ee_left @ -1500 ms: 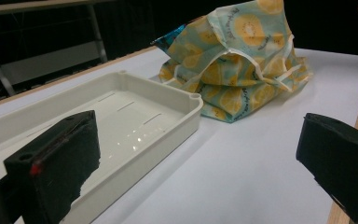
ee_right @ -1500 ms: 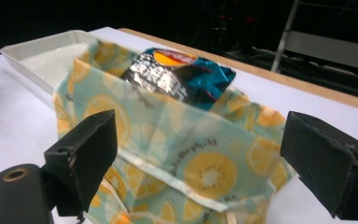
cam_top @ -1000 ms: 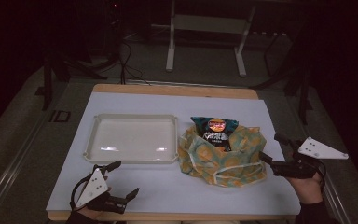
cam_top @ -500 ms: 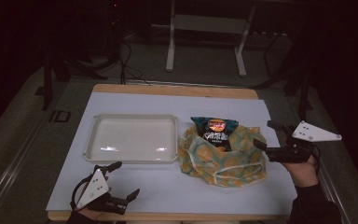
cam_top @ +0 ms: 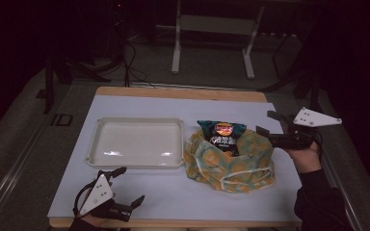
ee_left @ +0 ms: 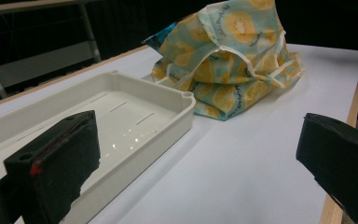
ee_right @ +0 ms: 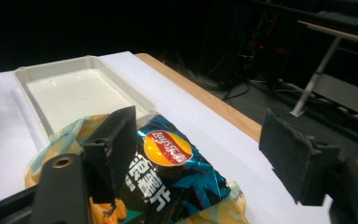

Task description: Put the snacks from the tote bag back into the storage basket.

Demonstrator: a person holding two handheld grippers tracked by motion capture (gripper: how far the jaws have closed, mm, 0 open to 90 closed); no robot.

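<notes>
Darkness hung over the room behind, where a pale metal frame (cam_top: 212, 29) stood on the floor with cables trailing near it, and the white worktop (cam_top: 139, 192) with its wooden edge took what light there was. On its left half lay a shallow cream tray (cam_top: 135, 163), empty, with its long side toward the person. Just beside the tray's right edge sat a cloth bag (cam_top: 231, 166) printed with yellow citrus slices on pale blue-green, slumped and open at the top, and a dark blue crisp packet (cam_top: 223, 137) with a red and yellow logo stuck up out of its mouth. The left gripper (cam_top: 127, 186) hovered low over the near left corner of the worktop, held in a hand at the bottom edge, its jaws spread wide with nothing between them; in the left gripper view the tray's corner and the bag showed through the gap. The right gripper (cam_top: 267, 122) was held up at the right side of the worktop, just beside the bag's far right edge, with its jaws likewise parted and empty. In the right gripper view the crisp packet (ee_right: 168, 163) lay close below and between the jaws, though whether either jaw touched the cloth could not be told.
</notes>
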